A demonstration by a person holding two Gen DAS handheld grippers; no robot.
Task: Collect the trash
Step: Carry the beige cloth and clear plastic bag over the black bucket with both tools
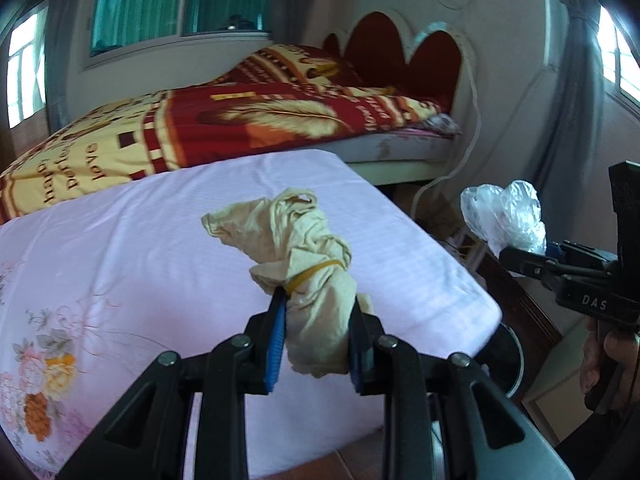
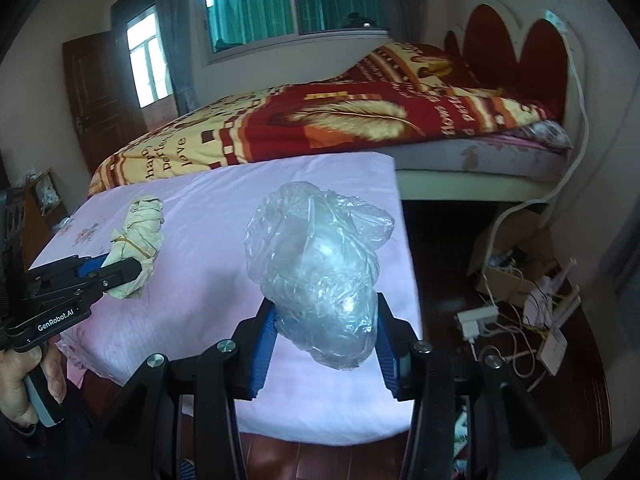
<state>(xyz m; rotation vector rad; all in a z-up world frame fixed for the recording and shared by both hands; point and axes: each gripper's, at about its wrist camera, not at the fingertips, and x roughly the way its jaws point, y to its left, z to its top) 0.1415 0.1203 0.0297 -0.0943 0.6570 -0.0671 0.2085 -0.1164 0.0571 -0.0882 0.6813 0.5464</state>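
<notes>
My left gripper [image 1: 318,304] is shut on a crumpled beige bag [image 1: 304,248] bound with a yellow rubber band, held above a pink sheet [image 1: 140,248]. The same beige bag [image 2: 136,240] shows at the left of the right wrist view, clamped in the left gripper [image 2: 120,268]. My right gripper [image 2: 324,312] is shut on a crumpled clear plastic bag [image 2: 320,264], also above the pink sheet [image 2: 200,248]. In the left wrist view that clear bag [image 1: 504,212] hangs at the right edge in the right gripper [image 1: 520,258], with a hand below it.
A bed with a red and yellow quilt [image 1: 208,120] and a heart-shaped headboard [image 2: 516,52] stands behind. A cardboard box [image 2: 508,264], cables and a power strip [image 2: 476,320] lie on the dark wood floor at right. A brown door [image 2: 100,92] is at far left.
</notes>
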